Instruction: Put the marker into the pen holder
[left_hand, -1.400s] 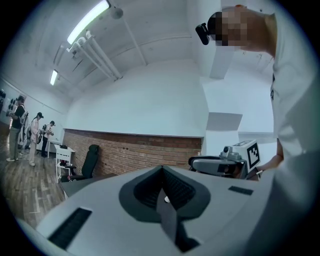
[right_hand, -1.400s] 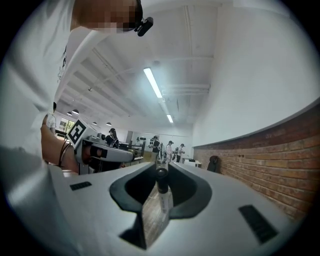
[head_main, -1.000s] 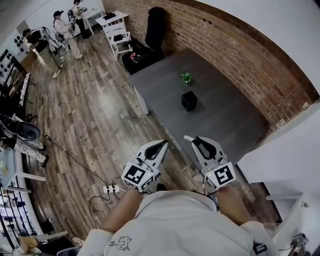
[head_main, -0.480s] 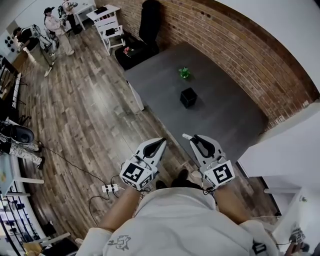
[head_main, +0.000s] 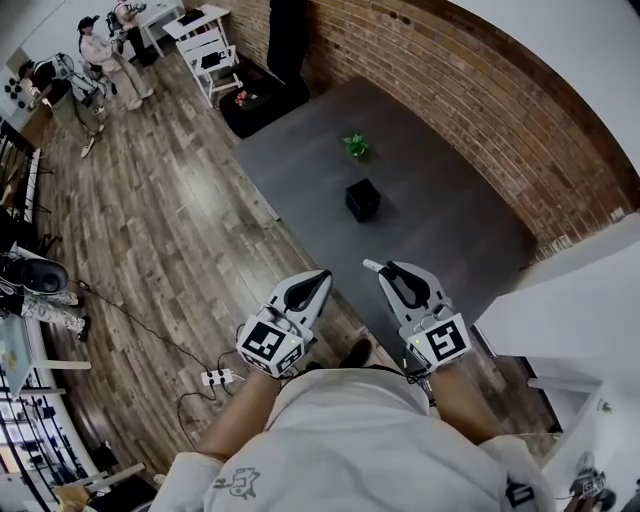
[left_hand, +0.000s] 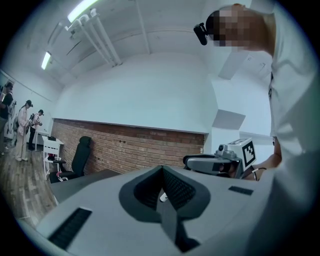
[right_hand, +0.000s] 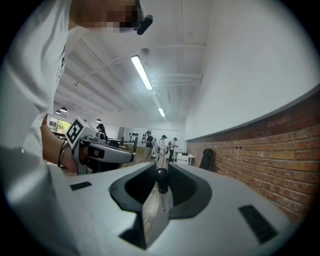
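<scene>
Jaws on my right hand-held gripper (right_hand: 160, 169) are clamped on the marker (right_hand: 156, 202), while my left hand-held gripper (head_main: 318, 281) is closed with nothing in it. Well ahead, the black pen holder (head_main: 362, 199) stands on the grey desk (head_main: 450, 235). I judge this the carry: I'd bring the marker above the opening, turn it upright, and lower it inside before letting go.

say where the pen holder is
In the head view the black pen holder stands on the grey table, just nearer than the small green object.
</scene>
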